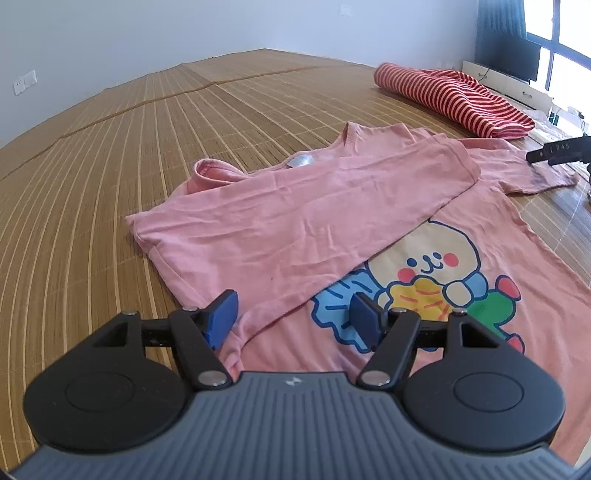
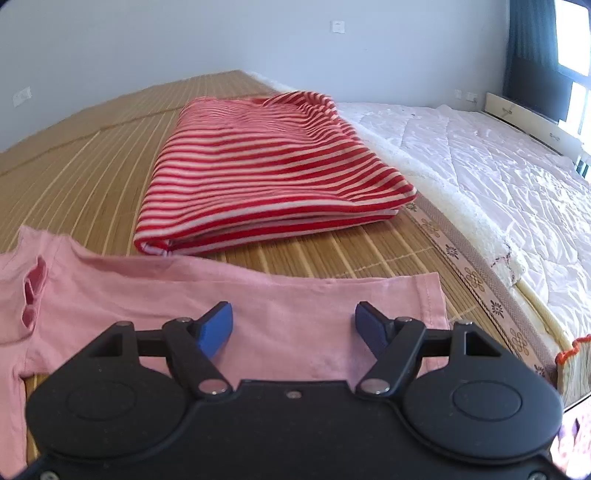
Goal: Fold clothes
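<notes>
A pink T-shirt [image 1: 295, 218] with a cartoon print lies on the bamboo mat [image 1: 110, 147], its left side folded across the chest. My left gripper [image 1: 293, 317] is open just above the shirt's lower part, nothing between its blue pads. In the right wrist view the shirt's right sleeve [image 2: 295, 295] lies flat, and my right gripper [image 2: 293, 326] hovers open over it, holding nothing. The right gripper's tip [image 1: 554, 151] shows at the far right of the left wrist view, by that sleeve.
A folded red-and-white striped garment [image 2: 266, 173] rests on the mat beyond the sleeve. To the right runs the mat's patterned border [image 2: 476, 273], then a white quilted mattress [image 2: 498, 173]. A wall and a window with dark curtain [image 1: 502, 33] stand behind.
</notes>
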{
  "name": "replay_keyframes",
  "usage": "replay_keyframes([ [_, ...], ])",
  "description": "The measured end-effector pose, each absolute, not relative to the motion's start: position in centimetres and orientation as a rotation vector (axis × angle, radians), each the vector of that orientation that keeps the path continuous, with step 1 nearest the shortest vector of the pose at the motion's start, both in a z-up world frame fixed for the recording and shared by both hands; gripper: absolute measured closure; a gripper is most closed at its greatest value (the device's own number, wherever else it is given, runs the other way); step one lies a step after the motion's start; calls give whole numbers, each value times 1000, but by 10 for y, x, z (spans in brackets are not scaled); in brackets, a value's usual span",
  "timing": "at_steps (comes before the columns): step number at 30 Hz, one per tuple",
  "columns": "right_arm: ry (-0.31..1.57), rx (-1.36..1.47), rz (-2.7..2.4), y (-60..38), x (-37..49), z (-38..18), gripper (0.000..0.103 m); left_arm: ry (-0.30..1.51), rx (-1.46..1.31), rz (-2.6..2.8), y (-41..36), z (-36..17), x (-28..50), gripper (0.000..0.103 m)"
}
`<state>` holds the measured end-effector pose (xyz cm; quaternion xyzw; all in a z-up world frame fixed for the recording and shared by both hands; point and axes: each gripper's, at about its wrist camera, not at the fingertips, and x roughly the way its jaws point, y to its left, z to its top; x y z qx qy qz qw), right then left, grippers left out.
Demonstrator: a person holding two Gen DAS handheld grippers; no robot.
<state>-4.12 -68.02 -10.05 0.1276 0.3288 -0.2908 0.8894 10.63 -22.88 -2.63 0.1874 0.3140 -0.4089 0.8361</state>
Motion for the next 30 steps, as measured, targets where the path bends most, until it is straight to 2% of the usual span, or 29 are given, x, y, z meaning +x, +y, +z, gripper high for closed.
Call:
replay_keyframes([
  [9, 696, 257, -645, -690, -42, -104, 29, 661, 419, -873, -230, -27, 104, 30],
  [12, 690, 243, -613, -686, -41, -103, 44, 659, 422, -874, -230, -27, 104, 30],
  [14, 686, 235, -591, -683, -41, -103, 68, 658, 421, -874, -230, -27, 104, 30],
  [15, 684, 230, -580, -681, -41, -103, 73, 657, 419, -873, -230, -28, 104, 30],
  [17, 682, 217, -562, -678, -39, -103, 88, 655, 418, -872, -230, -28, 104, 30],
  [20, 680, 186, -533, -675, -34, -104, 97, 653, 418, -872, -229, -28, 104, 30],
  [30, 566, 261, -341, -651, -31, -85, 100, 657, 392, -870, -228, -26, 105, 30],
])
